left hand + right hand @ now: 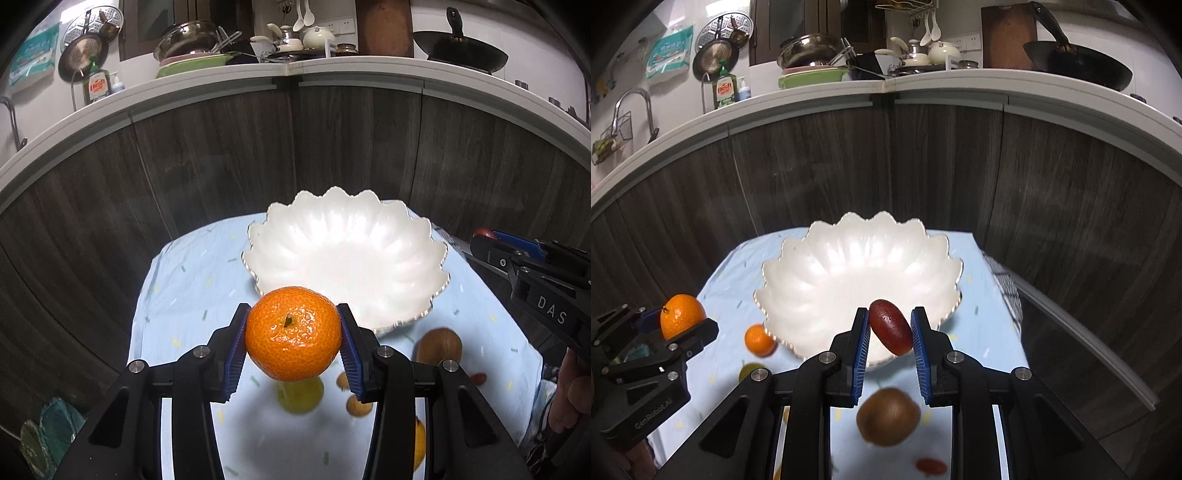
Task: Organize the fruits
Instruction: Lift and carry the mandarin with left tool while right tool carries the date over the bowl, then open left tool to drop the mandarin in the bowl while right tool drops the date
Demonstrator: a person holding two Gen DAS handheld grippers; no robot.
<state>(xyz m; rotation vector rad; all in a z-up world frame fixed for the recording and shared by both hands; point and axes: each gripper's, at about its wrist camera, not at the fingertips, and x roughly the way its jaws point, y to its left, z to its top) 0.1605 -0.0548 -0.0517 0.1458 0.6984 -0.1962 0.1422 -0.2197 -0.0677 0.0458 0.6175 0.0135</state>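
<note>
Above the near rim of the white scalloped ceramic bowl (pixel 857 277), a dark red oval date-like fruit (pixel 890 327) is held between the narrow-set blue pads of the right gripper (pixel 889 332). Its long axis is tilted, the upper end pointing toward the bowl and to the left, the lower end to the right. To the left of the bowl, a round orange mandarin (pixel 293 334) is clamped stem-up by the left gripper (pixel 293 343). A slip of the red fruit is judged possible, since it is pinched obliquely and could pivot out. Near the bowl, a brown kiwi (pixel 888 416) and a small orange citrus (pixel 759 340) lie on the pale blue cloth (pixel 192 280).
</note>
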